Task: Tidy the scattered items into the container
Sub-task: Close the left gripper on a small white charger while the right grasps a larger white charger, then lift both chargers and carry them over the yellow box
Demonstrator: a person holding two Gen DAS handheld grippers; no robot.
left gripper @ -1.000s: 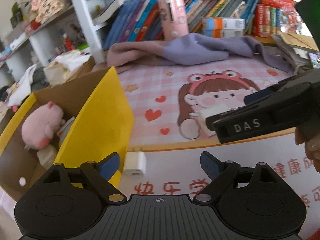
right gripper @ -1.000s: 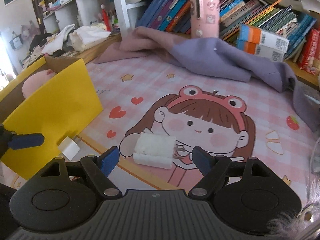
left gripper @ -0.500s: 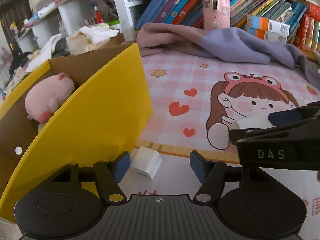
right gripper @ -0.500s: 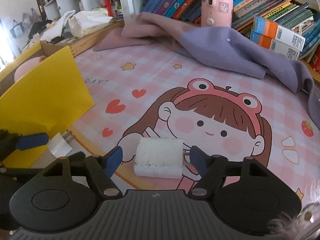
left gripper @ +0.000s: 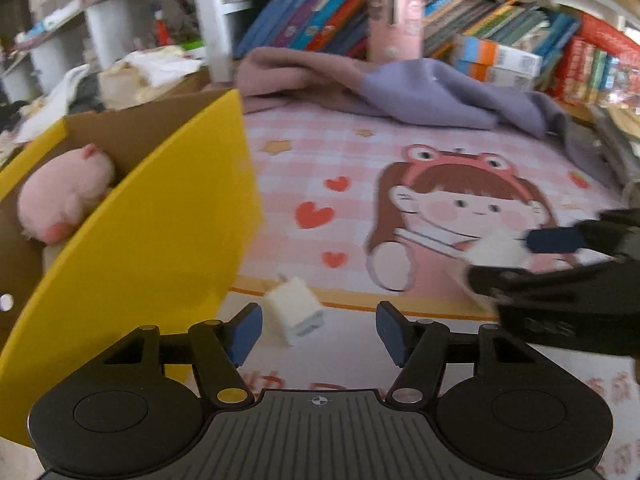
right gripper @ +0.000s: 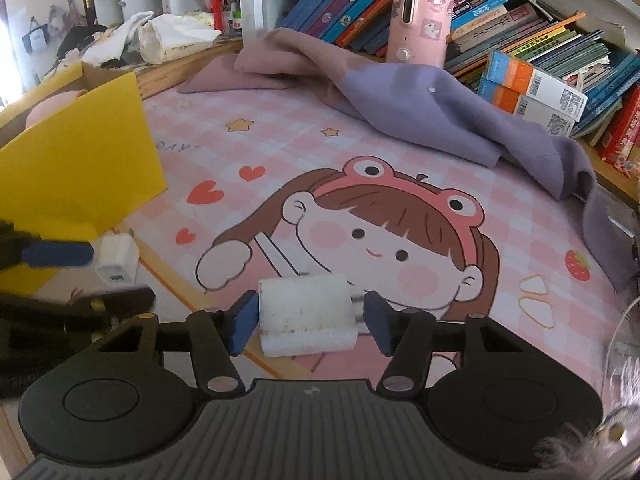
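Note:
A small white charger cube [left gripper: 296,314] lies on the pink cartoon mat beside the yellow cardboard box [left gripper: 160,240]. My left gripper [left gripper: 318,332] straddles the cube, jaws closing, with gaps on both sides of it. A larger white plug block [right gripper: 308,316] lies on the mat between the jaws of my right gripper [right gripper: 310,324]. Those jaws are closing too: the left pad is almost at the block, the right one a little off its prongs. The right wrist view also shows the cube [right gripper: 118,260] and the box [right gripper: 80,168]. A pink plush [left gripper: 64,196] lies in the box.
A purple-and-mauve cloth [right gripper: 420,104] is heaped at the back of the mat. Behind it stand a pink cylinder [right gripper: 420,20], orange-and-blue cartons [right gripper: 528,88] and rows of books. Shelves with clutter rise at the back left. My right gripper's body [left gripper: 560,292] crosses the left wrist view's right side.
Both pairs of jaws have narrowed. My left gripper has come in over the small charger cube, which now sits between its fingers. The white block lies closer inside the right gripper's jaws.

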